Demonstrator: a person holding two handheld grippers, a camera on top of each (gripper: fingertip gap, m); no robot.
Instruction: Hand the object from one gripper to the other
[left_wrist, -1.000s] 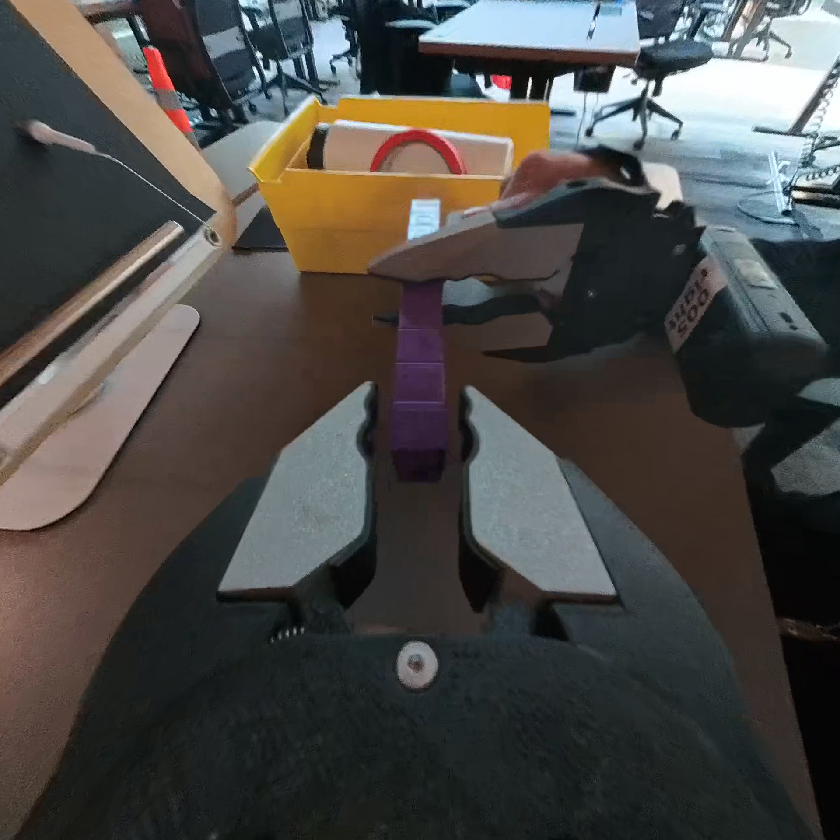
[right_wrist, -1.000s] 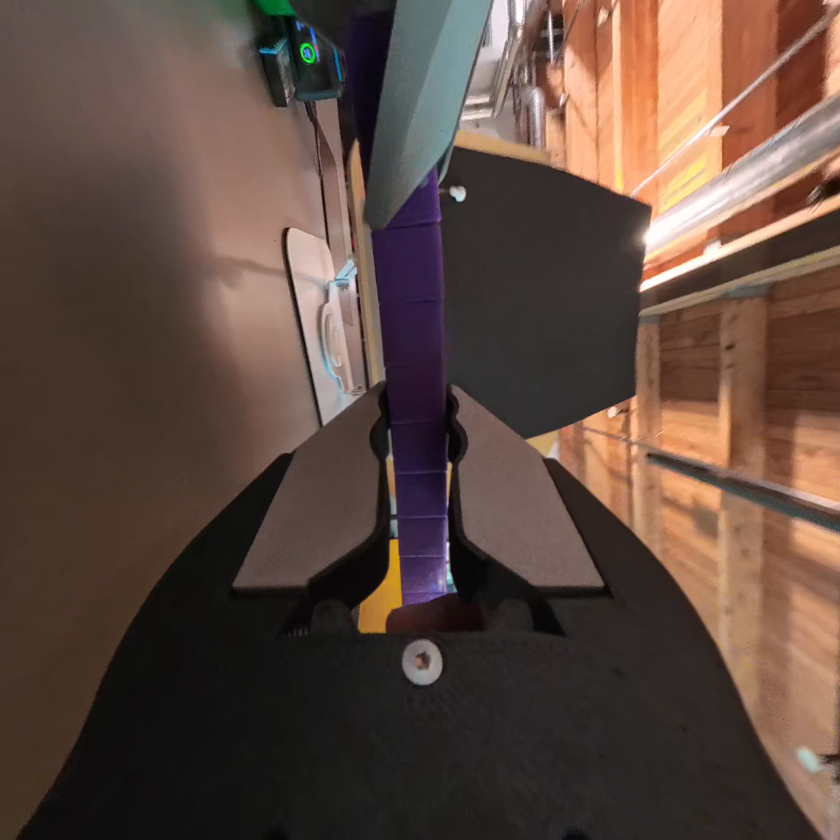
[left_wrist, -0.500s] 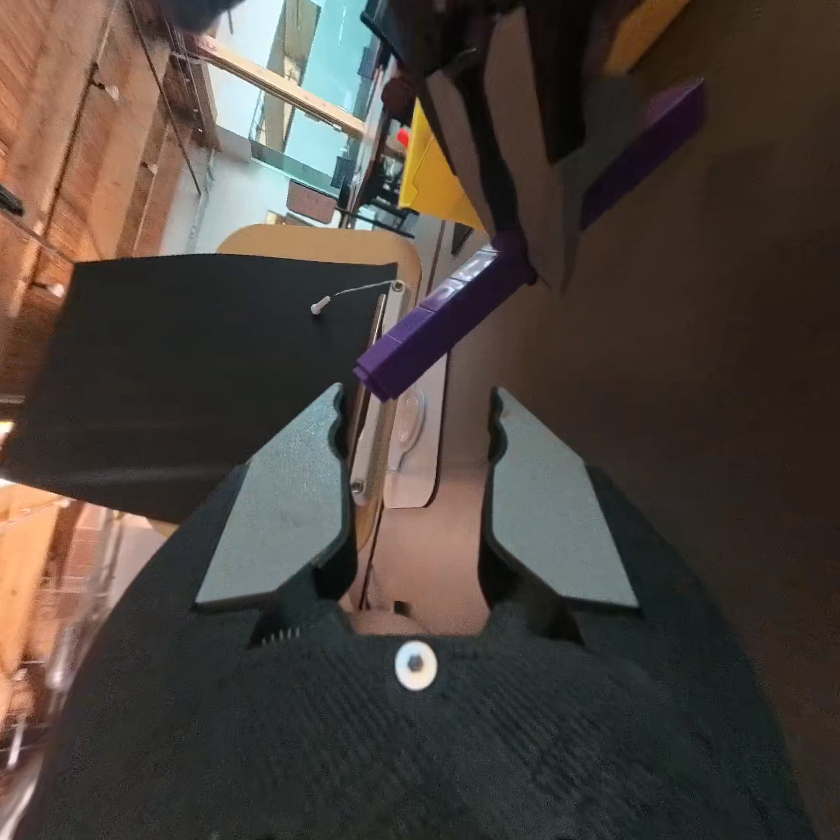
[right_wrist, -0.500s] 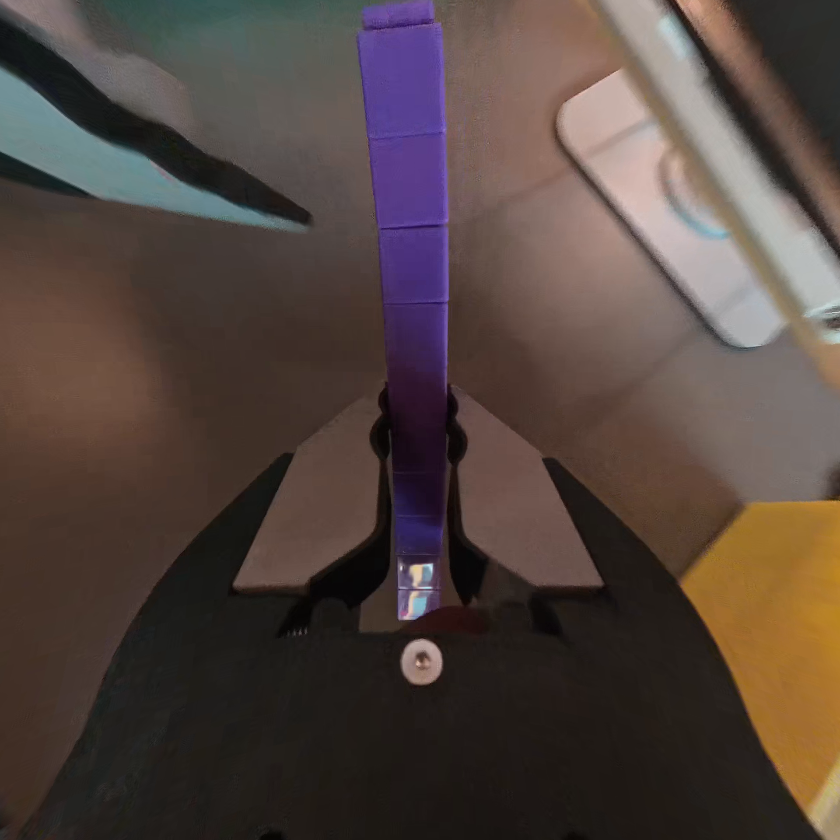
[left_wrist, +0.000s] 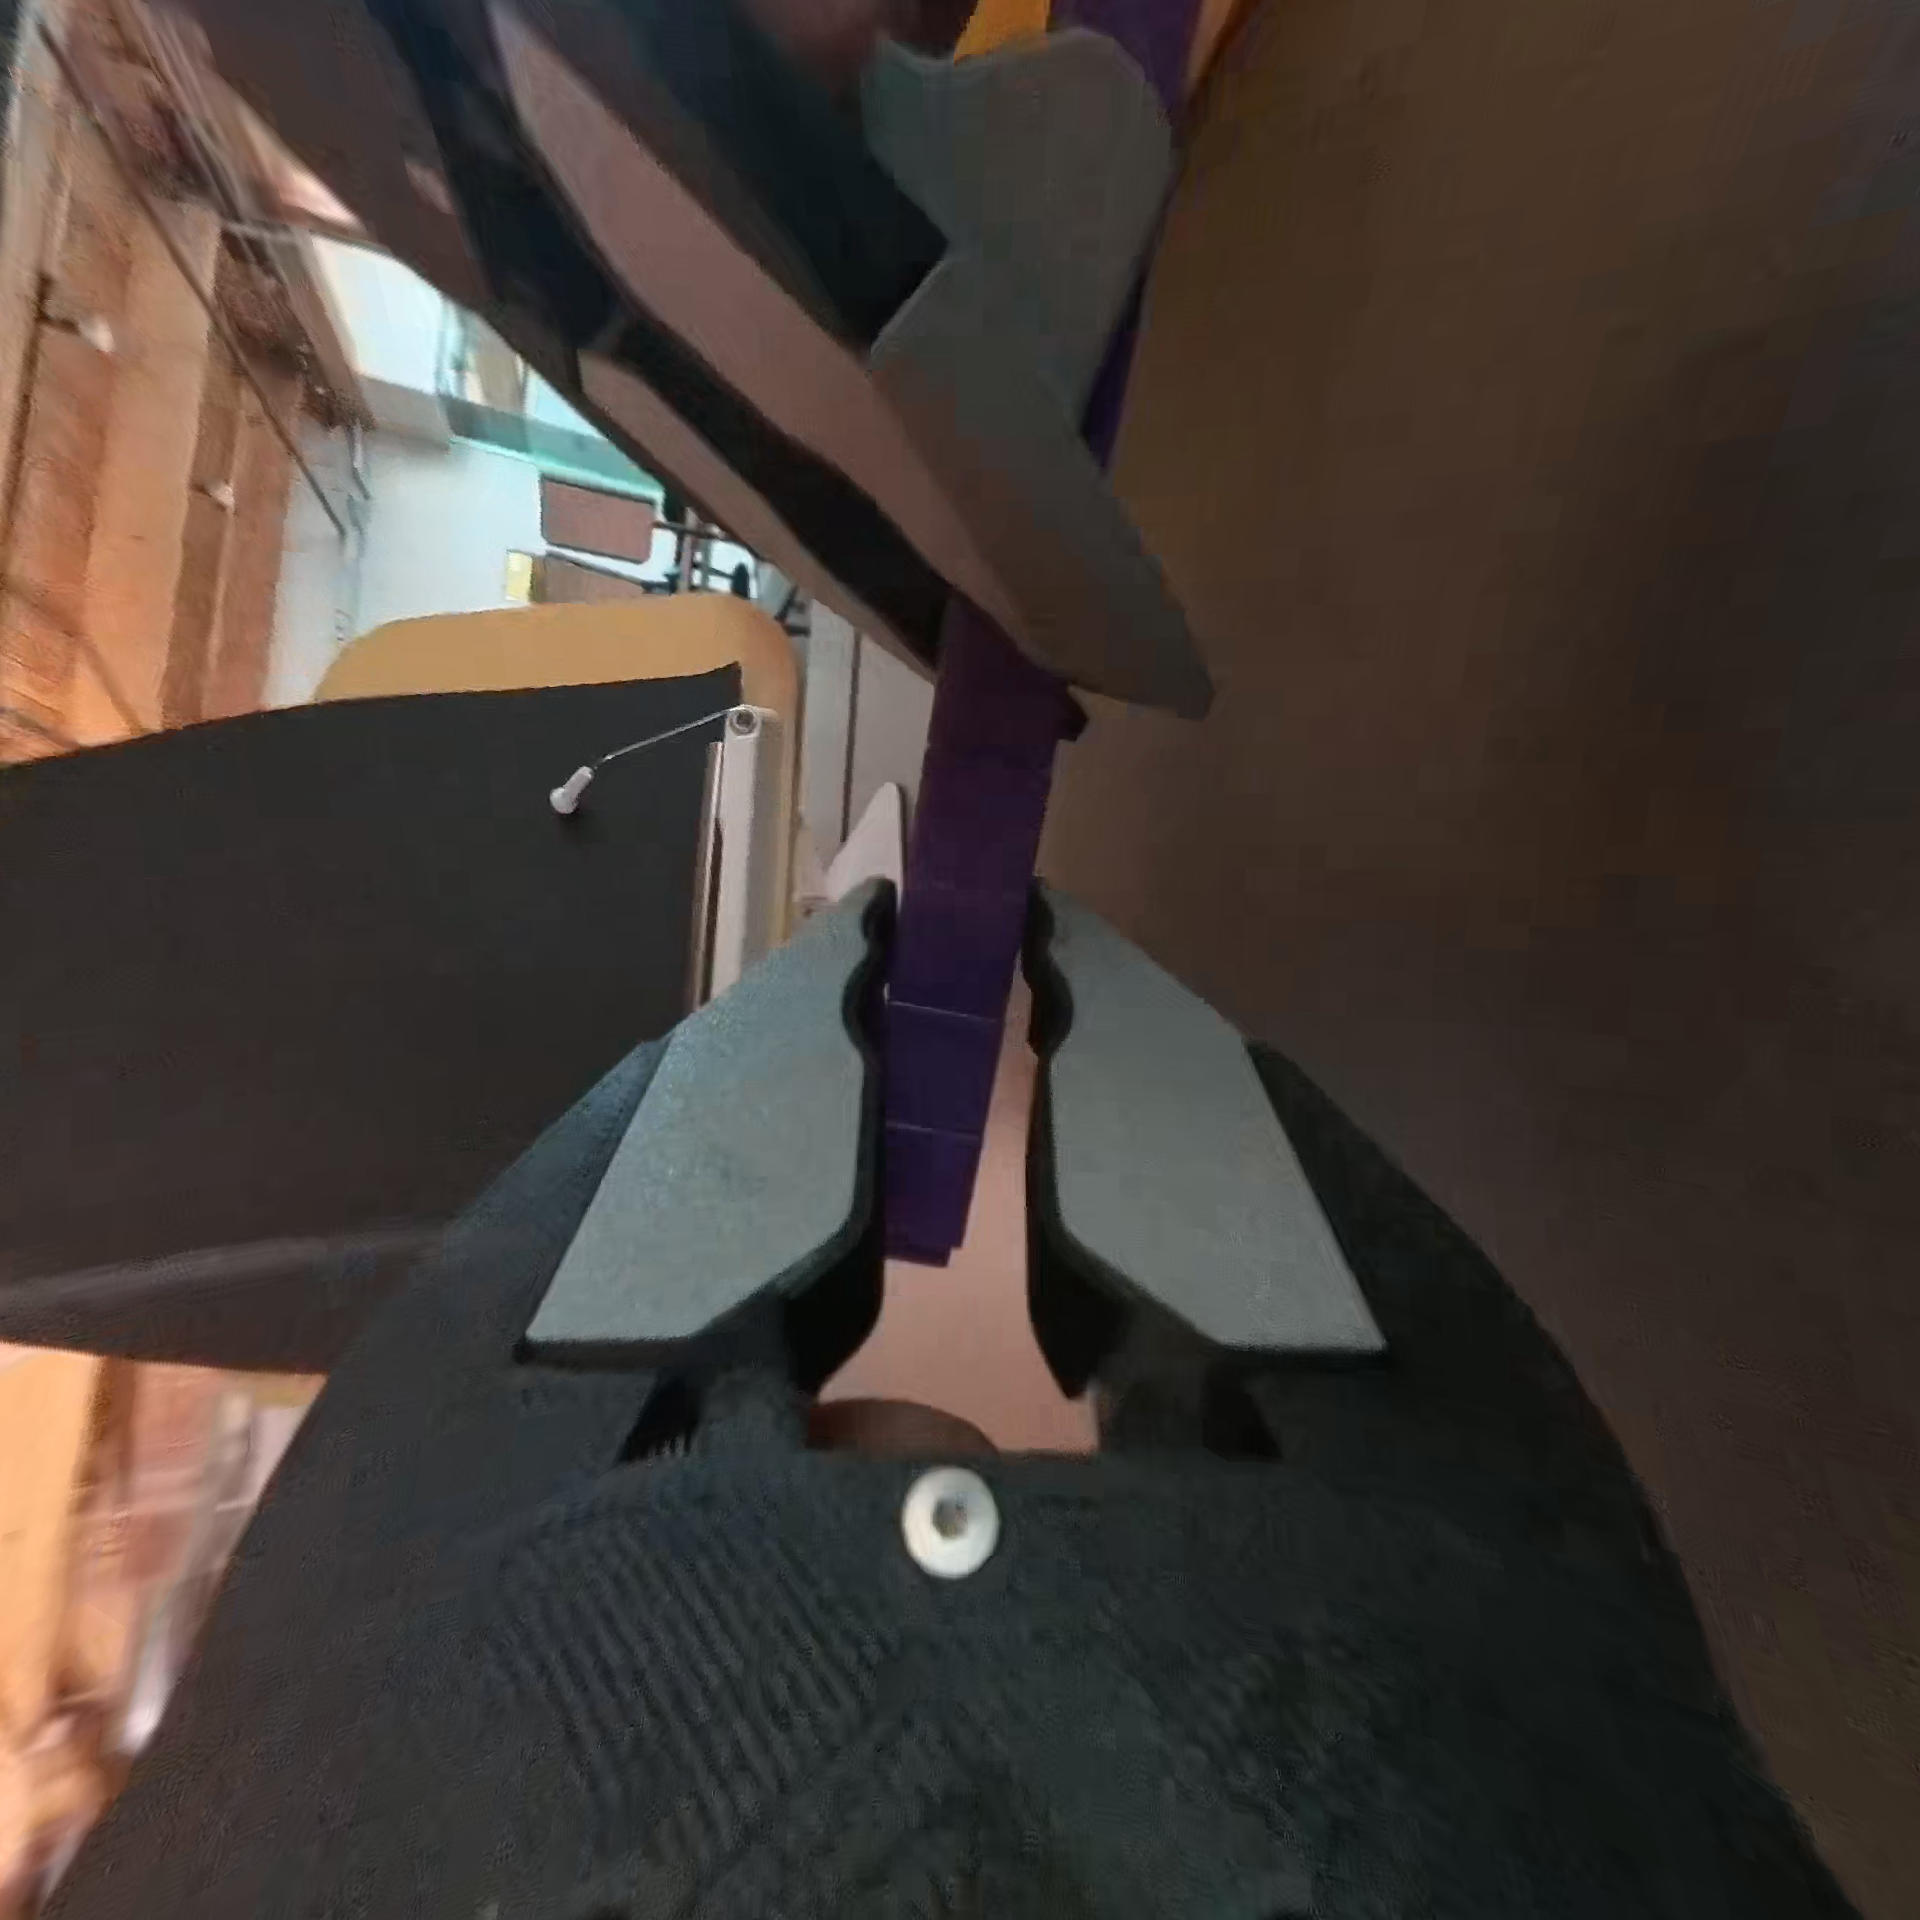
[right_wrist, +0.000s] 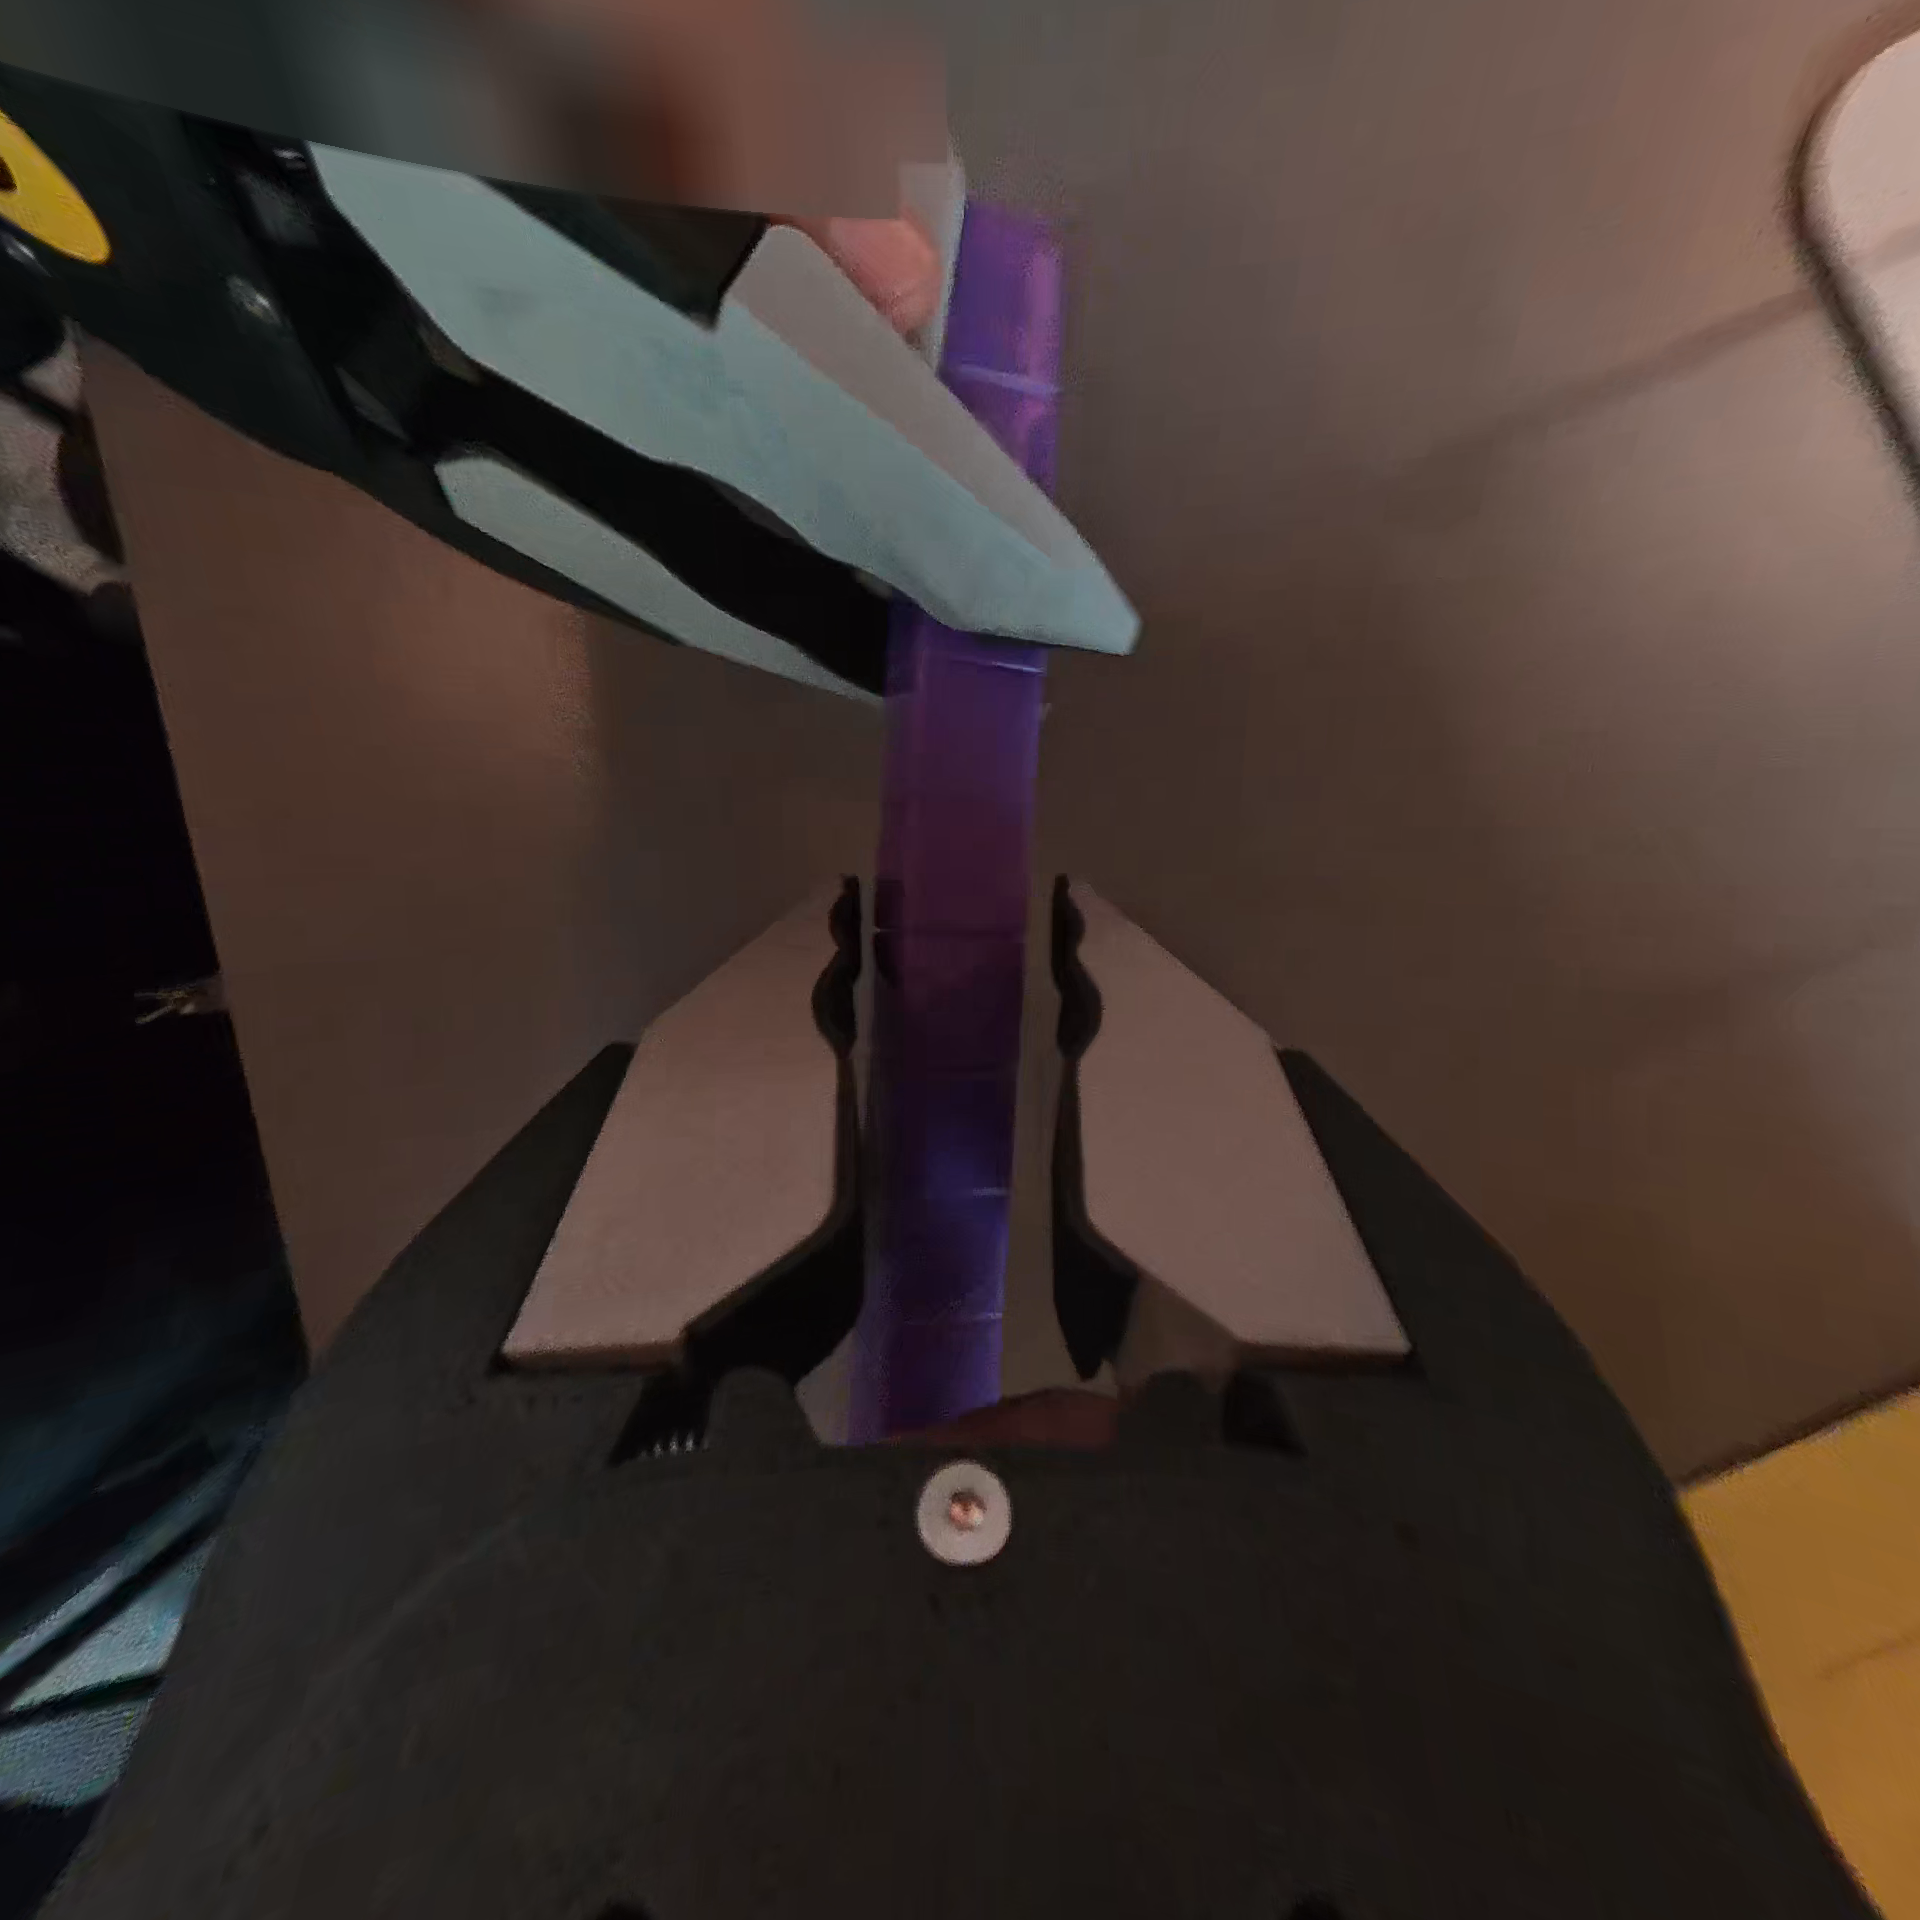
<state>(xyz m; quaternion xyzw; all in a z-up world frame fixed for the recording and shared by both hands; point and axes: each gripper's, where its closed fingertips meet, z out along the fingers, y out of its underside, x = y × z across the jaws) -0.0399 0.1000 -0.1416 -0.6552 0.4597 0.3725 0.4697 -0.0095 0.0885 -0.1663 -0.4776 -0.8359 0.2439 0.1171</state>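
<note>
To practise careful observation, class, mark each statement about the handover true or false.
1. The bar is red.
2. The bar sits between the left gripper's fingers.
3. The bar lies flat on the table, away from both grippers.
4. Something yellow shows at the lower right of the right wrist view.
1. False: the bar is purple.
2. True: it runs between the fingertips of the left gripper.
3. False: it spans between the left gripper and the right gripper, with one end in each.
4. True: a yellow object fills that corner.
</note>
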